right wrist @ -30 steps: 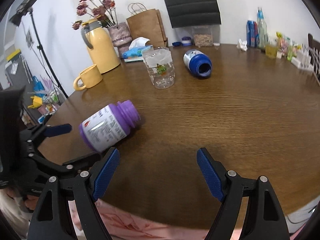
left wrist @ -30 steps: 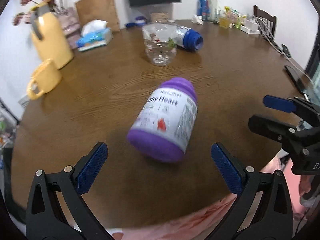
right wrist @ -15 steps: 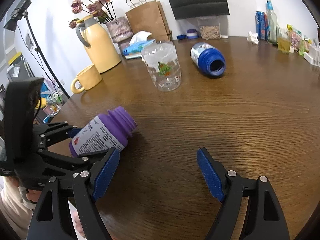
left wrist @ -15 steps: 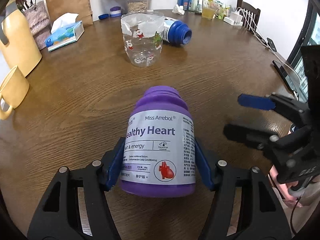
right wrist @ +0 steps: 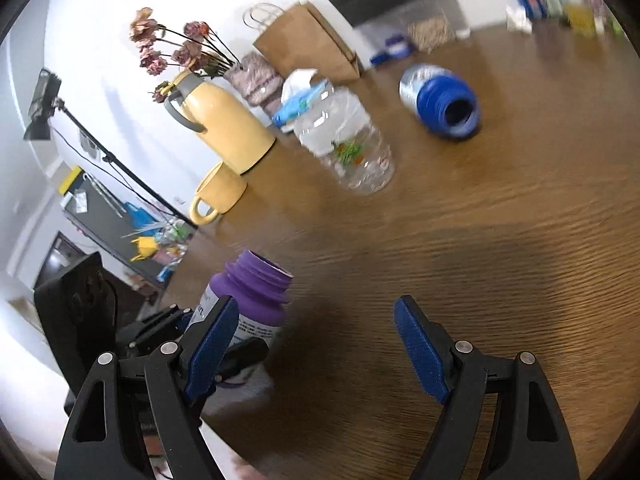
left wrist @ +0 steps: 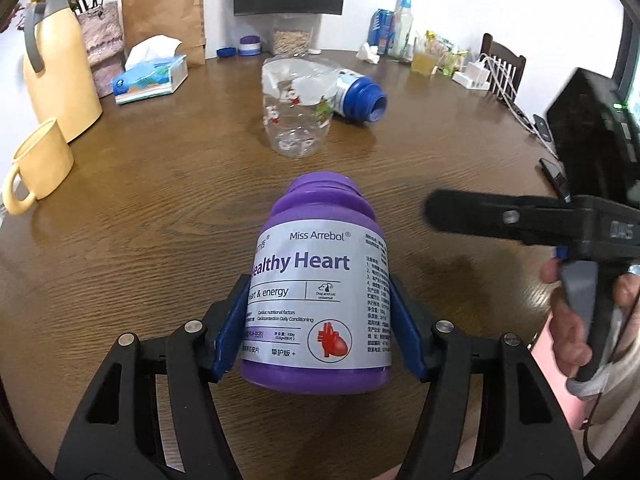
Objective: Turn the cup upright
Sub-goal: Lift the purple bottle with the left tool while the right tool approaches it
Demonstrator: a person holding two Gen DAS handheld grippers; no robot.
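The left tool [left wrist: 320, 324] is clamped on the purple plastic bottle with a silver "Healthy Heart" label [left wrist: 318, 300], its blue pads pressed against both sides of the lower body. The bottle sits near the front edge of the round brown wooden table [left wrist: 160, 208], its open neck pointing up and away; from the right wrist view its mouth [right wrist: 262, 268] has no cap, and I cannot tell what is inside.

The right tool [right wrist: 316, 348] hangs just to the right of the bottle with its fingers spread apart and nothing between them.

Farther back at the table's middle stands a clear plastic cup with small printed figures [left wrist: 298, 110], open end up, seemingly holding nothing. Just behind it a blue-necked bottle with a silver label [left wrist: 358, 94] lies on its side, open mouth facing right and near.

On the left stand a yellow mug [left wrist: 38, 164] and a tall yellow thermos jug with a grey handle [left wrist: 56, 64]. Far left are a tissue box [left wrist: 150, 76] and a brown paper bag [left wrist: 164, 12].
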